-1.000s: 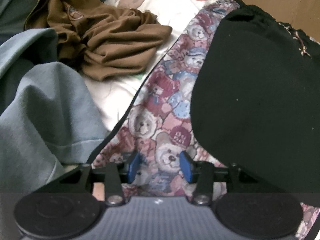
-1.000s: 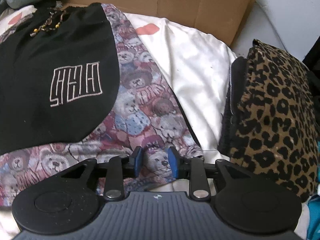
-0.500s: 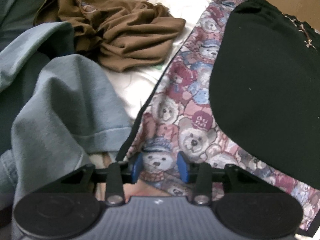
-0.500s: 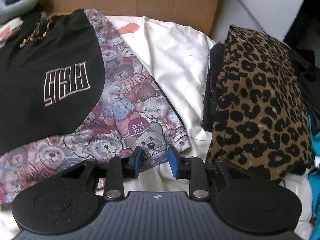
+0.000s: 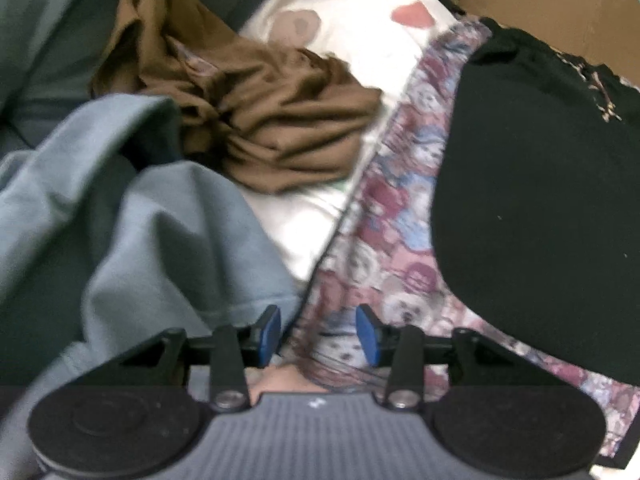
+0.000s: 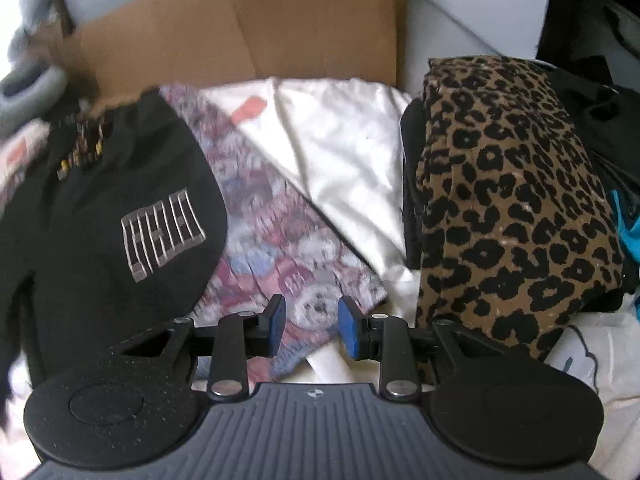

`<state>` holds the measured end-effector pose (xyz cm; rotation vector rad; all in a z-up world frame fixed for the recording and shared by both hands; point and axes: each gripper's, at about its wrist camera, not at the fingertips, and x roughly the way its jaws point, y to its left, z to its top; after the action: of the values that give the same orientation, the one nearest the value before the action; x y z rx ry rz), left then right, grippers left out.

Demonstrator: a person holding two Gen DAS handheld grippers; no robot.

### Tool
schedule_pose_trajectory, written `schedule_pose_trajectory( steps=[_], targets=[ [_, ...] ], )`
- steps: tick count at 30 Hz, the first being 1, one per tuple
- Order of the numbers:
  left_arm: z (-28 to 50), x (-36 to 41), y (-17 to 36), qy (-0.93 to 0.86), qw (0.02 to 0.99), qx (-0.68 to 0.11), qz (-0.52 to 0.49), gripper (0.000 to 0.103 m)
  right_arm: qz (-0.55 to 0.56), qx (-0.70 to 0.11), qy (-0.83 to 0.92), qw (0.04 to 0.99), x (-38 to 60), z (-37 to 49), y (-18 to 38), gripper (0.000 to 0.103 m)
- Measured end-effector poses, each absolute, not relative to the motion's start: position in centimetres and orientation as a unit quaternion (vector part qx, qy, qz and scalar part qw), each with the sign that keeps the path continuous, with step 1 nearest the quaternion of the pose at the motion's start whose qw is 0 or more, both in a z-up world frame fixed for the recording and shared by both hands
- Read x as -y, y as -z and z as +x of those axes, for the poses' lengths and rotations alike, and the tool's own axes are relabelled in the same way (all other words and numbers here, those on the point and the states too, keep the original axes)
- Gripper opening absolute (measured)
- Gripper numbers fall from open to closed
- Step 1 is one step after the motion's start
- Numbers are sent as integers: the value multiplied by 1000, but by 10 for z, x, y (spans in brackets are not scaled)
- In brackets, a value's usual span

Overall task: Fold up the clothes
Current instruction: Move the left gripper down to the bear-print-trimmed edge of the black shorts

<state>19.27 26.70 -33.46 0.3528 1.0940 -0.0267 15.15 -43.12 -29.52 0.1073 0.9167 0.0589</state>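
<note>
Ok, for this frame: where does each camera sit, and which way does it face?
Left wrist: rides the left gripper, looks forward at the teddy-bear print garment and blue-grey sweatshirt; its open blue fingers show.
Right wrist: rides the right gripper, facing the leopard-print pile and cardboard box; open fingers show.
Shared: bear garment, black garment, white sheet.

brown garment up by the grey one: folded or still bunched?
Bunched, not folded. The brown garment lies in a crumpled heap of twisted creases on the white sheet, beside the grey-blue garment, with no flat panels or straight edges.
</note>
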Motion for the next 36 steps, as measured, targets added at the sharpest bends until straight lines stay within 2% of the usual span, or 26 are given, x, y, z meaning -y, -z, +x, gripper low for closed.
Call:
schedule_pose_trajectory(
  steps=[3,6,25,29,36],
  targets=[
    [196,-275,327,7,843,-511,166,45,60,-428,-38,901,428,151,286,37],
    [198,-284,324,0,846,-506,171,47,63,-423,-43,903,424,152,282,44],
    [198,-292,345,37,842,-513,166,46,51,-448,-87,888,394,146,290,44],
    [200,-290,349,40,836,-524,158,41,54,-449,-93,887,391,146,290,44],
    [200,-290,351,46,832,-534,147,19,52,-453,-89,885,392,147,294,44]
  ],
)
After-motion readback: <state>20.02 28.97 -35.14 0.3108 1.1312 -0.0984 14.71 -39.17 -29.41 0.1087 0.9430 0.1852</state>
